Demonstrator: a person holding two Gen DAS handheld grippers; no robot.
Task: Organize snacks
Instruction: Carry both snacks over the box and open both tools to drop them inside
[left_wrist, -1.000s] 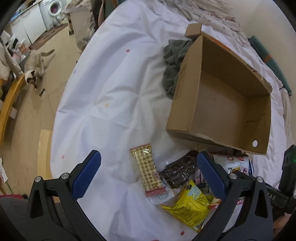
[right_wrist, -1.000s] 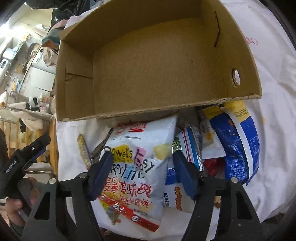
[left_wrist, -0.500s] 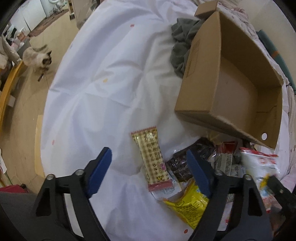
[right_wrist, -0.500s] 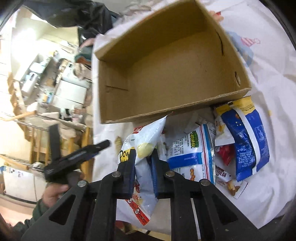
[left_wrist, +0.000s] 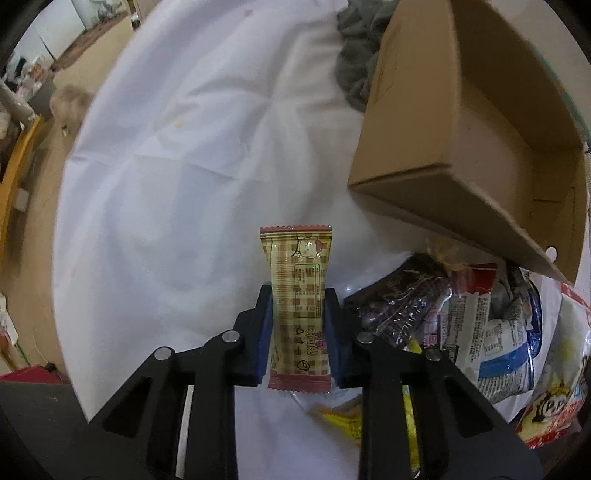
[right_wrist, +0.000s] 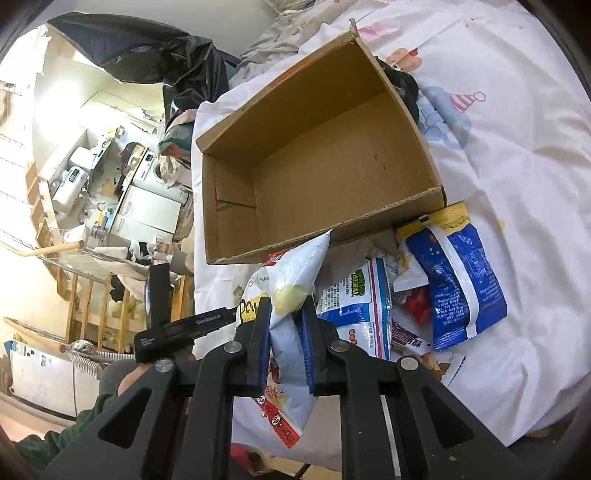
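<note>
left gripper (left_wrist: 298, 321) pinching plaid snack bar (left_wrist: 298, 295) | right gripper (right_wrist: 284, 328) clamped on white chip bag (right_wrist: 291, 295) | cardboard box (right_wrist: 332, 177) just ahead, nothing inside yet | pile of snacks (right_wrist: 424, 295) beside right jaws, all still to pack

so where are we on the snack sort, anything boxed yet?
Nothing boxed: the cardboard box is empty. In hand: left tool is shut on the plaid bar; right tool is shut on the white chip bag. Left: both drops, plus the pile beside the box.
</note>
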